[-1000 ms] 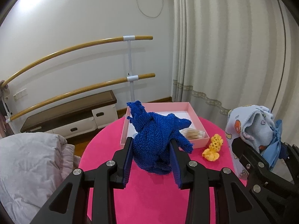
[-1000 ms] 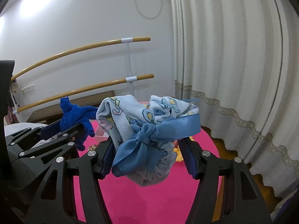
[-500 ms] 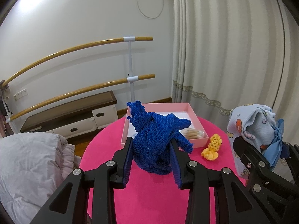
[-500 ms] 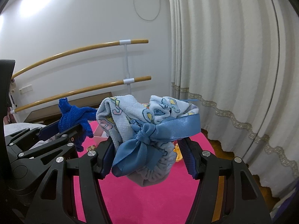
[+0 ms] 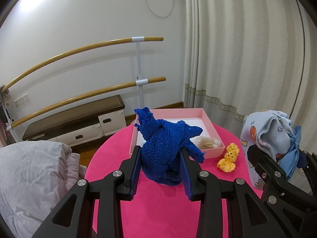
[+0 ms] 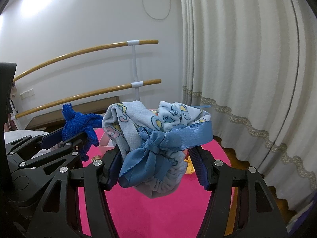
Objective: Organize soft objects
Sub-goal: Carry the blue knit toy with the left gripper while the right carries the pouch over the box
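My left gripper (image 5: 160, 159) is shut on a dark blue knitted piece (image 5: 166, 148), held above the round pink table (image 5: 158, 208). In the right wrist view my right gripper (image 6: 156, 162) is shut on a light blue printed cloth bundle (image 6: 158, 123) tied with a blue satin ribbon (image 6: 168, 140). That bundle (image 5: 269, 136) also shows at the right of the left wrist view, and the blue knit (image 6: 79, 123) hangs at the left in the right wrist view. A pink box (image 5: 198, 117) with a white floor stands at the table's far side, holding a pack of cotton swabs (image 5: 206, 141).
Two small yellow crocheted pieces (image 5: 227, 157) lie on the table right of the box. A grey quilt (image 5: 33, 176) lies at the left. Wooden rails (image 5: 83, 47), a low cabinet (image 5: 75, 123) and a long curtain (image 5: 247, 59) stand behind.
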A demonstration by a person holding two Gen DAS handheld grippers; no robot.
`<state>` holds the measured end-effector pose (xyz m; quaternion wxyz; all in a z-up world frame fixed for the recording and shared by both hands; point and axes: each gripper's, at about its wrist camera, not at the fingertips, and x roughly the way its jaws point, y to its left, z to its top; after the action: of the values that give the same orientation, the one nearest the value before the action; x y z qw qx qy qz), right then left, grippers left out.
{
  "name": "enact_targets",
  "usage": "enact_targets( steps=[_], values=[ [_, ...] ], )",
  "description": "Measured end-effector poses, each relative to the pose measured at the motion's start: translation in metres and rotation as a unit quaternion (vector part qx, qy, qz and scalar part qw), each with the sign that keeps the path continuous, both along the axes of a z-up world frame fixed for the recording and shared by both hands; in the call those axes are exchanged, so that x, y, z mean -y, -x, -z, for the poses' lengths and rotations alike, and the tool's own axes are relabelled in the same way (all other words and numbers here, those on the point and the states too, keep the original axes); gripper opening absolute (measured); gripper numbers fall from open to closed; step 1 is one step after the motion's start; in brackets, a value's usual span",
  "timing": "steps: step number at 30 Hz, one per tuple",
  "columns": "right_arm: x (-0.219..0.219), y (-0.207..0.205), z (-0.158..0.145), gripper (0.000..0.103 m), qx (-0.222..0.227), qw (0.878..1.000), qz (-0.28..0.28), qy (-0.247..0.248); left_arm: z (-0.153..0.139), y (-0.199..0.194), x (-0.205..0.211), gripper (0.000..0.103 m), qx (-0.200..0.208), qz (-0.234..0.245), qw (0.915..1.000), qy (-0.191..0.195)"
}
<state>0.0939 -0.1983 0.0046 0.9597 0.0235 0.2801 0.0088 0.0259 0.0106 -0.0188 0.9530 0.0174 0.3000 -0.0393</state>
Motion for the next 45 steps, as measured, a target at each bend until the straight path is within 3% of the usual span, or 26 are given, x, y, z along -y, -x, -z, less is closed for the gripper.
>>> enact_targets(
  steps=[12, 25, 31, 38, 45],
  values=[
    [0.006, -0.033, 0.007, 0.059, -0.016, 1.000, 0.002, 0.003, 0.002, -0.052, 0.007, 0.033, -0.018, -0.004, 0.9998, -0.005],
    [0.008, -0.097, -0.002, 0.059, -0.028, 0.999, 0.003, 0.016, -0.015, -0.151, 0.016, 0.032, -0.035, -0.004, 0.9993, -0.007],
    [0.005, -0.136, -0.006, 0.059, -0.040, 0.999, 0.009, 0.028, -0.024, -0.218, 0.017, 0.031, -0.062, -0.009, 0.9980, -0.005],
    [0.015, -0.201, 0.013, 0.058, -0.093, 0.995, 0.026, 0.012, -0.023, -0.320, 0.030, 0.032, -0.111, -0.017, 0.9936, -0.002],
    [0.022, -0.254, 0.054, 0.058, -0.153, 0.988, 0.018, 0.011, 0.014, -0.420, 0.040, 0.031, -0.169, -0.026, 0.9852, -0.004]
  ],
)
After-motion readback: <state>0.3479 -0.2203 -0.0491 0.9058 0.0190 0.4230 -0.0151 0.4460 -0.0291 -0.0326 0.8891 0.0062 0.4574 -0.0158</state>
